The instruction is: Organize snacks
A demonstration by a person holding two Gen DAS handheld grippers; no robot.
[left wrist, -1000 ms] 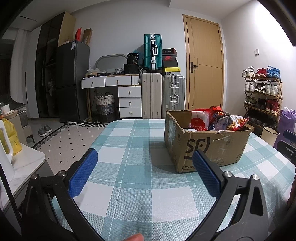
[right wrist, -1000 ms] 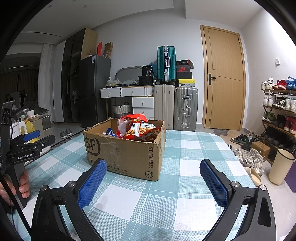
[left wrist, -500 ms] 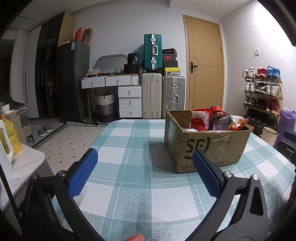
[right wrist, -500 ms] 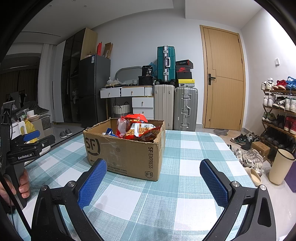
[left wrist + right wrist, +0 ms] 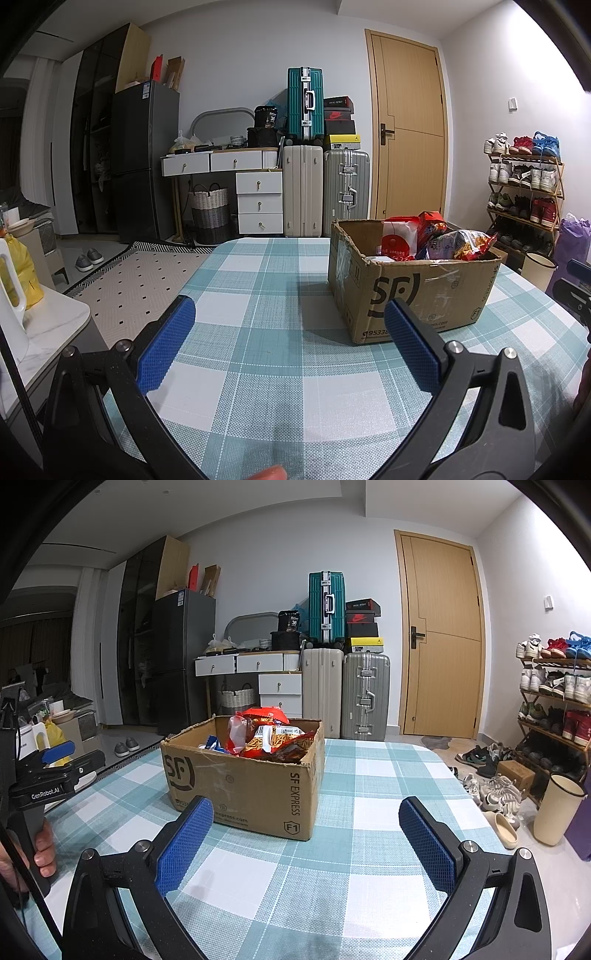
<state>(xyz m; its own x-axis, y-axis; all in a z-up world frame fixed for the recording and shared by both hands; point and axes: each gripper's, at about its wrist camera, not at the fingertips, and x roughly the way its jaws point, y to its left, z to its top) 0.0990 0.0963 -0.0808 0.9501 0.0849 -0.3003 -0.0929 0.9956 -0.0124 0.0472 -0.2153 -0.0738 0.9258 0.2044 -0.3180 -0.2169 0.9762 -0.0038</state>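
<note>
While the snack box (image 5: 243,775) sits in the middle of the counter (image 5: 369,775), both the left gripper (image 5: 288,328) and right gripper (image 5: 306,827) wait near its front edge, fingers spread wide and holding nothing, ready to reach in.

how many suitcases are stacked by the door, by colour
teal suitcase: 1
cream suitcase: 1
silver suitcase: 1
total: 3
</note>
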